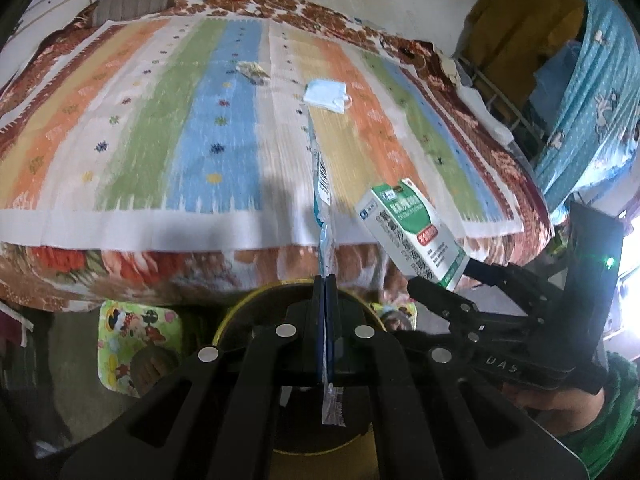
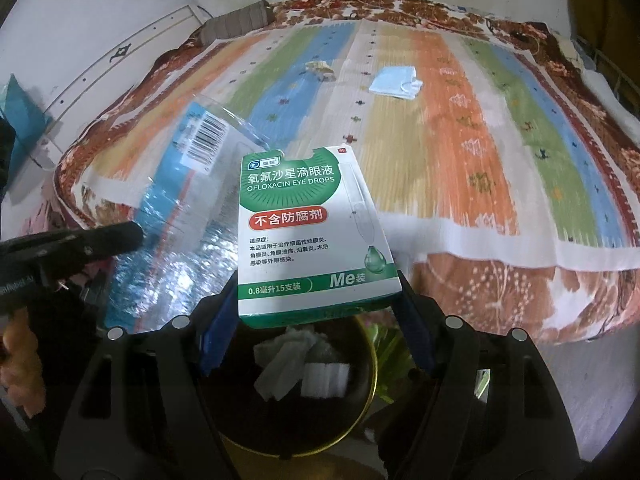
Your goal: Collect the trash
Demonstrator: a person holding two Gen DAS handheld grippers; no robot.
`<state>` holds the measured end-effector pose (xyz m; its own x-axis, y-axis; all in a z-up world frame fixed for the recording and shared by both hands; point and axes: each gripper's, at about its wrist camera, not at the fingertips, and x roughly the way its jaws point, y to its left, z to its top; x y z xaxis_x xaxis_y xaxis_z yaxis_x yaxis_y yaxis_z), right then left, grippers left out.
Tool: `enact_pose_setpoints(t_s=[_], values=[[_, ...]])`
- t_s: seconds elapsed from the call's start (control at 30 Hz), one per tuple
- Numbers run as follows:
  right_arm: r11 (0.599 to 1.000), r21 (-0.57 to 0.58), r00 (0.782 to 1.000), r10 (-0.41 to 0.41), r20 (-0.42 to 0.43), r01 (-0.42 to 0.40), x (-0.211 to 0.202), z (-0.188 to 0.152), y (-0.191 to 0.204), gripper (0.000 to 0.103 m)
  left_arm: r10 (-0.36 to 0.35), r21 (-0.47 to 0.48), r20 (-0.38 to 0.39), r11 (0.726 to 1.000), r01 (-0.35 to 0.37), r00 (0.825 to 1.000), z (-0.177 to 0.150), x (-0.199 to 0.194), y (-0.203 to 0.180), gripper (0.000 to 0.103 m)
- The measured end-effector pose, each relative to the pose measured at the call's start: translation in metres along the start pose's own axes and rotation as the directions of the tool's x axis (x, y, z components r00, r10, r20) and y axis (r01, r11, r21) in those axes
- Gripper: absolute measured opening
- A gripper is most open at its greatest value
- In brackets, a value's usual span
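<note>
Over the bin mouth: two pieces of trash are held, one in each hand-held gripper, above a round dark bin with a yellow rim.
Green-and-white cardboard eye-drops box: one, clamped at its lower edge between the blue pads of the right hand-held gripper, upright and directly over the bin opening; from the left wrist view it sits tilted at the right.
Flat silvery-blue plastic wrapper with a barcode label: one, pinched edge-on in the left hand-held gripper, whose jaws are pressed together on it; it rises upward from the pads.
Bin contents: several crumpled white paper pieces lie inside; exact count unclear.
Trash on the bed: two pieces, a pale blue face mask and a small crumpled yellowish-white scrap, apart from each other near the middle.
Bed: one, covered by a striped sheet of orange, green, blue and white bands over a brown floral blanket.
Grey-brown pillow: one, at the far end.
</note>
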<state>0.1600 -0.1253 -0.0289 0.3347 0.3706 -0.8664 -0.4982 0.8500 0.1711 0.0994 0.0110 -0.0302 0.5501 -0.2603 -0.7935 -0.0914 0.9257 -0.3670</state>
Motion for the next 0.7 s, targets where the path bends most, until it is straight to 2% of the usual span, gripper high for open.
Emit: enact_pose_setpoints(t_s=[0.27, 0.7], values=[[1.0, -0.004, 0.999, -0.014, -0.028, 0.014, 0.0, -0.021, 0.002, 0.068, 0.016, -0.005, -0.057, 1.0, -0.016, 0.998, -0.026, 0.007, -0.004, 0.0], [1.0, 0.028, 0.987, 0.008, -0.16, -0.004, 0.02, -0.056, 0.005, 0.068, 0.061, -0.044, -0.162, 0.997, -0.069, 0.985, -0.054, 0.02, 0.004, 0.0]])
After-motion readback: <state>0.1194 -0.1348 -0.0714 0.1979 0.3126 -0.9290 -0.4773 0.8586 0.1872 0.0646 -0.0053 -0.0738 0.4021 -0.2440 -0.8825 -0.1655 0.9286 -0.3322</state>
